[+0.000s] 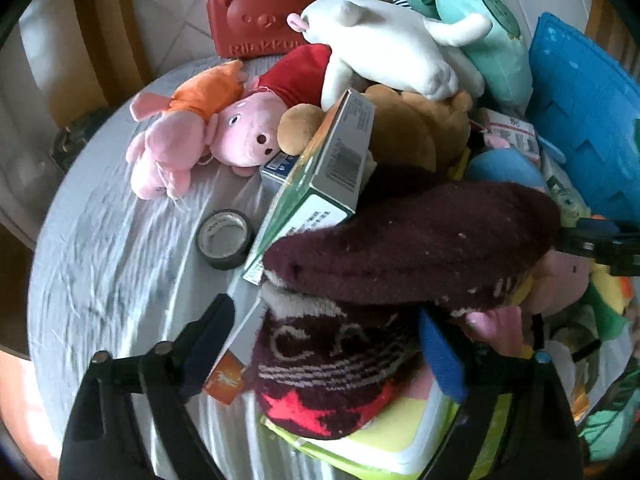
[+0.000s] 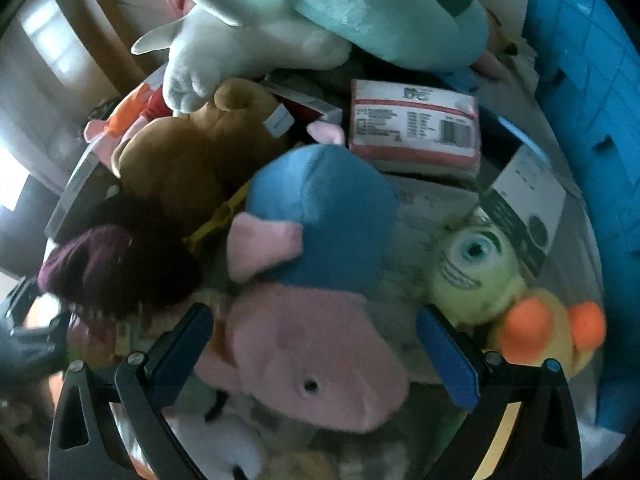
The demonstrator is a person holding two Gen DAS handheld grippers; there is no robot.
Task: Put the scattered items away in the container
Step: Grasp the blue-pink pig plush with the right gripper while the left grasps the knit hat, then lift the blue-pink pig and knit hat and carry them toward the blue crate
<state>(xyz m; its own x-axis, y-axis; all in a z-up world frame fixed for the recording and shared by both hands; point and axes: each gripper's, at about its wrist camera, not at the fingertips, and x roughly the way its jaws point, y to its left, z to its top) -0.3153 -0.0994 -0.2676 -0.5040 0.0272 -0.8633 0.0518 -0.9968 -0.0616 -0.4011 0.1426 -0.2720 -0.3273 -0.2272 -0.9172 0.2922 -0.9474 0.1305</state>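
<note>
My left gripper (image 1: 324, 344) is open, its jaws on either side of a maroon sock (image 1: 332, 368) with white lettering and a red star. A second maroon sock (image 1: 412, 240) lies across the pile just beyond. My right gripper (image 2: 314, 344) is open over a pink plush pig with a blue body (image 2: 316, 320); whether it touches the plush I cannot tell. The blue container (image 2: 592, 140) stands at the right and also shows in the left wrist view (image 1: 580, 112). The right gripper's tip (image 1: 600, 244) reaches in from the right.
A pile covers the grey-sheeted table (image 1: 100, 240): pink pig in orange (image 1: 192, 136), brown bear (image 2: 176, 160), white plush (image 1: 380, 40), teal slippers (image 2: 380, 8), green box (image 1: 320, 168), tape roll (image 1: 224, 238), green one-eyed plush (image 2: 476, 268), red-striped packet (image 2: 414, 128). A red bear bag (image 1: 272, 12) stands behind.
</note>
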